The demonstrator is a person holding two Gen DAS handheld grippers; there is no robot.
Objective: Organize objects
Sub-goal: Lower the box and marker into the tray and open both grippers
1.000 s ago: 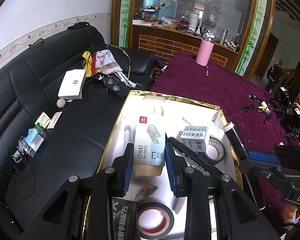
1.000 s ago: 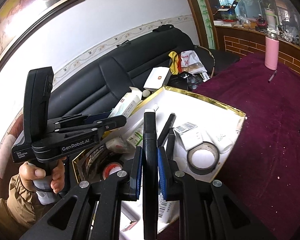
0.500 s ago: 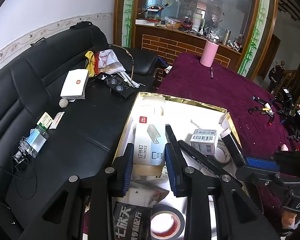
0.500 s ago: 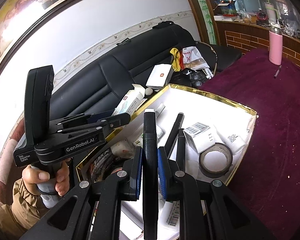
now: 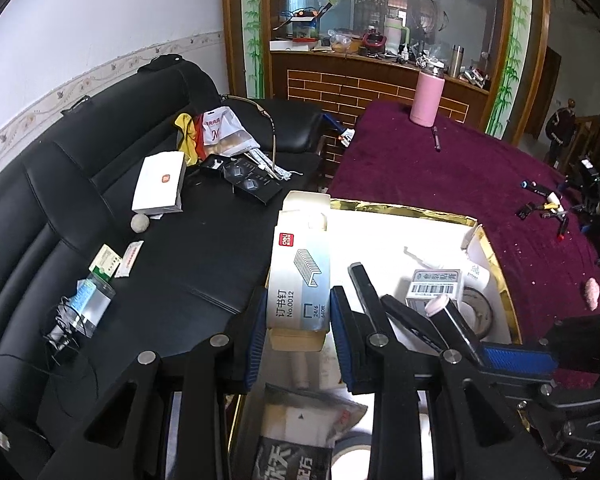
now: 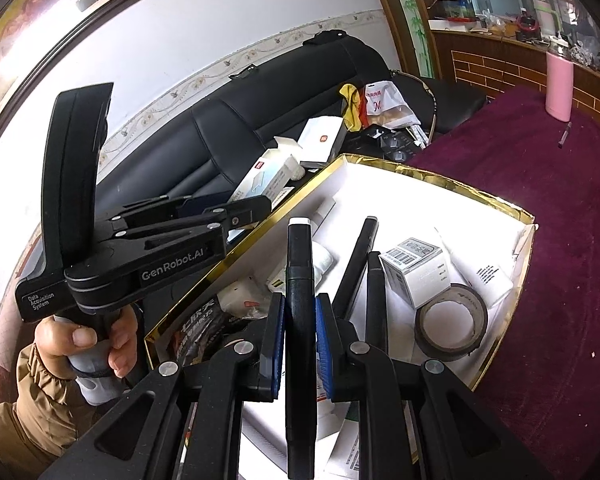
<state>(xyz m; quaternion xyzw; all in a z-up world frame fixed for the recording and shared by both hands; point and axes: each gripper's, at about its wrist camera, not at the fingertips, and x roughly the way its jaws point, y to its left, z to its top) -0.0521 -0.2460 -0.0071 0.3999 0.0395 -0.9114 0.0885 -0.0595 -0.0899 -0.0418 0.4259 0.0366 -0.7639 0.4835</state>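
Note:
My left gripper (image 5: pixel 299 312) is shut on a pale blue staple box (image 5: pixel 300 276), held above the left edge of a white gold-rimmed box (image 5: pixel 400 210). The staple box also shows in the right wrist view (image 6: pixel 266 178). My right gripper (image 6: pixel 299 320) is shut on a black marker with a white tip (image 6: pixel 299 280), held over the same gold-rimmed box (image 6: pixel 440 180). Inside lie two black markers (image 6: pixel 360 260), a barcode carton (image 6: pixel 416 268), a dark tape roll (image 6: pixel 452 326) and packets.
A black leather sofa (image 5: pixel 80 220) on the left carries a white box (image 5: pixel 160 184), bags and small items. The purple table (image 5: pixel 440 172) holds a pink bottle (image 5: pixel 427 98), a pen and clips at the right. The left gripper's body (image 6: pixel 140 248) is close beside my right one.
Both grippers have drawn back and up from the gold-rimmed box, each still holding its object. The staple box now hangs over the box's left edge.

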